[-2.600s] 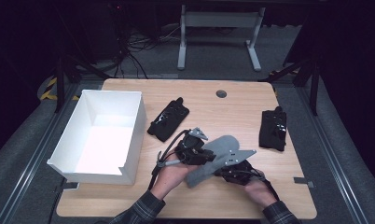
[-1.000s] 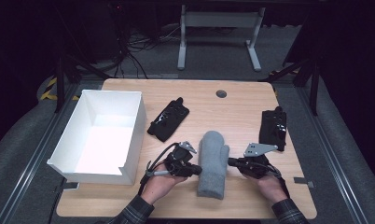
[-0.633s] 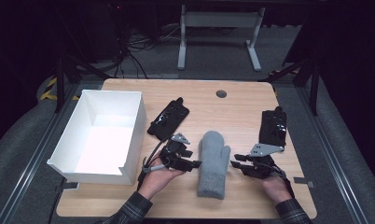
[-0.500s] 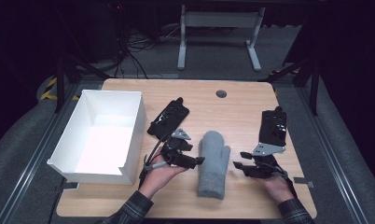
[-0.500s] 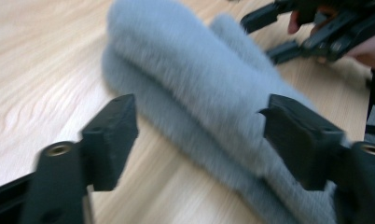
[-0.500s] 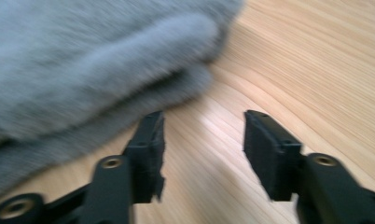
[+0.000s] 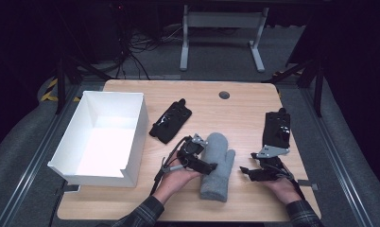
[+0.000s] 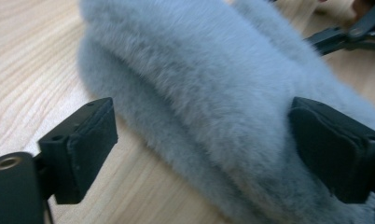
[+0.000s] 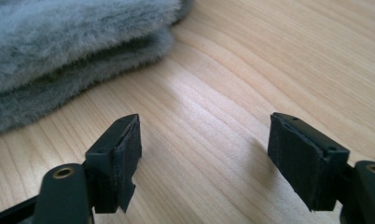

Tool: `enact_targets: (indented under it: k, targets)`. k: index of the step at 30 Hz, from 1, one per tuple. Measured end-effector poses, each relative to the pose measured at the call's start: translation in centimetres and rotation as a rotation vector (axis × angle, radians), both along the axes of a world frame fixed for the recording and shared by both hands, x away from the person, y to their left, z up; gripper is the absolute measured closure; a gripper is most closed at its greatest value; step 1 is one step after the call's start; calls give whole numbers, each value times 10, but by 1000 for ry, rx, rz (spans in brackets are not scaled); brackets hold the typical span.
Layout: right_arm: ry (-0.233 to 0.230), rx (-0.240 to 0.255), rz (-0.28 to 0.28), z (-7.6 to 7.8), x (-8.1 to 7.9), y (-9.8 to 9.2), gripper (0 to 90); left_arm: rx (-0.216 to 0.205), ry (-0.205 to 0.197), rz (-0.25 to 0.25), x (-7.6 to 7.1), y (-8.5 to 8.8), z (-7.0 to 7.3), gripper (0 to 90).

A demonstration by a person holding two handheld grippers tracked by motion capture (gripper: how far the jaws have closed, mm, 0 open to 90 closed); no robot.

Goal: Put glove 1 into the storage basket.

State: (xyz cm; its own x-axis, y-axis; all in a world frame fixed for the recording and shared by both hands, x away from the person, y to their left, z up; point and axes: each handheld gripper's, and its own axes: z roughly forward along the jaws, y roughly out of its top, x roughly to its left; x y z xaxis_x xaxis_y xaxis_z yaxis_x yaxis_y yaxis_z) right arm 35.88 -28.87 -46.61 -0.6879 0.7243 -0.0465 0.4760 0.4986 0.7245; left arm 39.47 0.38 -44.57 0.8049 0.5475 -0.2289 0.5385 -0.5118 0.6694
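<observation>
Between the two grippers lies a fluffy grey wool mitten (image 7: pixel 218 166). Left gripper (image 7: pixel 208 165) is wide open around its edge. Right gripper (image 7: pixel 245 171) gapes over bare wooden table (image 7: pixel 245 109).

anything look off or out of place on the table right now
Nothing stands out. The grey mitten lies flat between both open claws, two black gloves rest flat, and the white box sits upright.

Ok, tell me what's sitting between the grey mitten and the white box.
The left gripper and the hand holding it lie beside the grey mitten, on the side toward the white box. Beyond them only bare table shows. The black glove lies farther back, off that path.
</observation>
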Motion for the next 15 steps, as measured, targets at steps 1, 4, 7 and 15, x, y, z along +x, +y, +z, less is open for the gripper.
enact_targets:
  k: [1, 4, 7, 15]
  targets:
    - [-1, -2, 0, 0, 0, 0, 257, 4, -1, -3, 1, 0, -3, 90]
    - [1, 1, -1, 0, 0, 0, 249, 12, -1, -2, 1, -1, -8, 87]
    - [4, 9, -1, -1, 1, -1, 245, 7, 11, -12, 4, -1, -12, 87]
    - [7, 14, 1, -1, 1, -2, 245, -47, 59, -68, 5, 1, -17, 225]
